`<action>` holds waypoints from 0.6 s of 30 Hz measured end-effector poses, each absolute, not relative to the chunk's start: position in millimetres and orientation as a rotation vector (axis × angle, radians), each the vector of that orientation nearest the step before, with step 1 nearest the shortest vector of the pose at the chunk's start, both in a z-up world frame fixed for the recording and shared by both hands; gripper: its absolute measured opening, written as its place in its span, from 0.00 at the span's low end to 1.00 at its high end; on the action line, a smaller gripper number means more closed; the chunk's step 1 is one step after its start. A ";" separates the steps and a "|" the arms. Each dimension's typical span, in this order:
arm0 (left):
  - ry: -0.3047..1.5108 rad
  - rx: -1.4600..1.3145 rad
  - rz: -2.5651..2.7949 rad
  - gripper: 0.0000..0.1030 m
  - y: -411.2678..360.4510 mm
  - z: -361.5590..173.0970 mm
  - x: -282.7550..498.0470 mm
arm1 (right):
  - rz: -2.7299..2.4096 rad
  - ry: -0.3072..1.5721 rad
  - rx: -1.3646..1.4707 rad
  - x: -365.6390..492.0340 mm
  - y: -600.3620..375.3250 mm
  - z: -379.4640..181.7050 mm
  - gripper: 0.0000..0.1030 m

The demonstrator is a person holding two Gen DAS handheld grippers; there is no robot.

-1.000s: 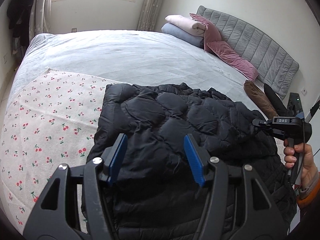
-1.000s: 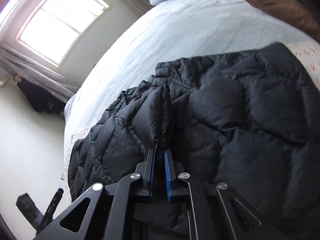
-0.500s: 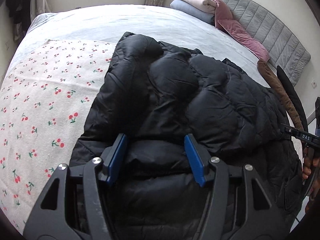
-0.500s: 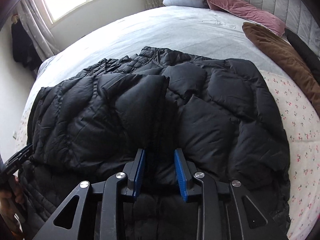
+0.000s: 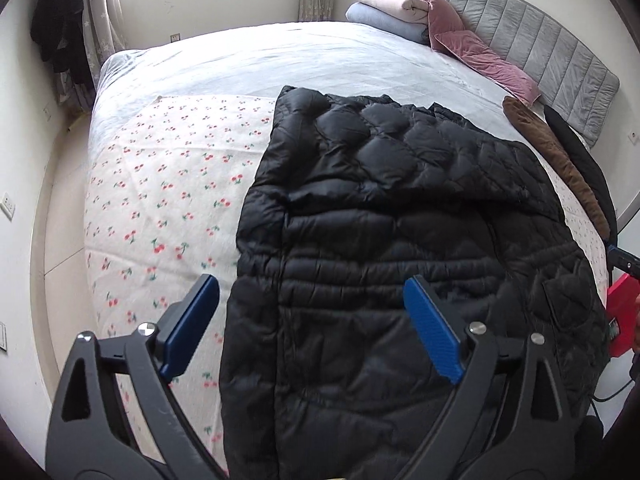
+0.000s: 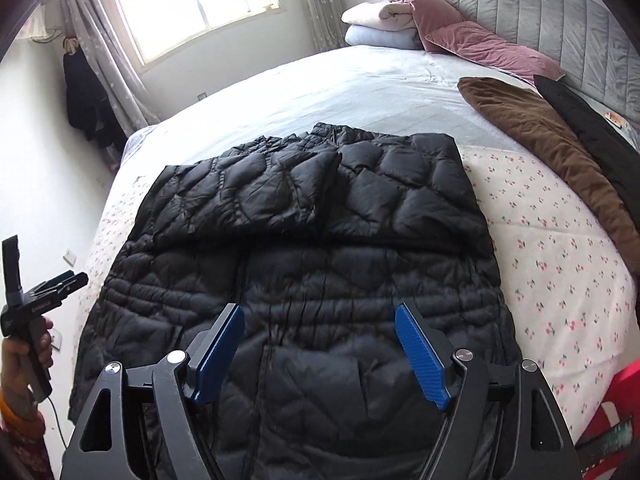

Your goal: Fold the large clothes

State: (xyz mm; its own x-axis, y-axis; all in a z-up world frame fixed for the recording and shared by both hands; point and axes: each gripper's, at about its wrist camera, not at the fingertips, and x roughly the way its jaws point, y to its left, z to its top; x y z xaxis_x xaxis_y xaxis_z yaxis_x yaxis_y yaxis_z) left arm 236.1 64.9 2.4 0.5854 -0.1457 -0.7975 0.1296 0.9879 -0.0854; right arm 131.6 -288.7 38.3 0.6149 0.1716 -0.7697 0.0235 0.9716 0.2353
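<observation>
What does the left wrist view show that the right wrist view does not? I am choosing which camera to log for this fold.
Only the left wrist view shows the open left gripper head-on and the floor beside the bed. Only the right wrist view shows the open right gripper, the whole window and a hand holding the other gripper. Both grippers' jaws have just been opening, with nothing between them. Both views share the black puffer jacket, cherry-print sheet, brown garment and pink pillows.

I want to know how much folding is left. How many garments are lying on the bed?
3 in view: the black puffer jacket spread on the cherry-print sheet, a brown garment near the headboard, and a black garment just beyond it. More may lie out of frame.
</observation>
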 end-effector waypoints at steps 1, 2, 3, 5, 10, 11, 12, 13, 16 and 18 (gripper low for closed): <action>0.943 -0.018 -0.160 0.91 67.9 2.0 227.0 | 0.096 0.917 0.240 119.1 -290.9 35.7 0.77; 0.952 -0.018 -0.159 0.91 69.0 1.5 217.9 | 0.104 0.922 0.246 107.8 -291.3 35.4 0.77; 0.964 -0.022 -0.161 0.91 70.3 0.2 209.1 | 0.114 0.928 0.251 96.8 -293.6 33.1 0.77; 0.997 -0.046 -0.170 0.93 76.5 -4.1 192.0 | 0.120 0.937 0.251 77.4 -298.5 28.6 0.77; 1.072 -0.120 -0.205 0.94 87.0 -16.8 158.8 | 0.157 0.970 0.289 39.6 -319.9 13.0 0.78; 1.078 -0.124 -0.208 0.94 89.4 -18.9 153.0 | 0.154 0.977 0.300 34.0 -326.3 10.0 0.78; 1.084 -0.121 -0.208 0.94 91.6 -21.3 147.7 | 0.142 0.984 0.308 28.3 -333.5 7.0 0.78; 1.087 -0.115 -0.207 0.94 93.4 -22.7 142.4 | 0.128 0.987 0.312 22.6 -340.0 4.2 0.78; 1.109 -0.086 -0.222 0.94 95.7 -32.2 133.1 | 0.081 0.984 0.332 8.6 -359.9 -2.2 0.78; 1.144 -0.065 -0.239 0.94 97.5 -41.9 129.5 | 0.056 0.985 0.368 1.2 -374.0 -7.9 0.78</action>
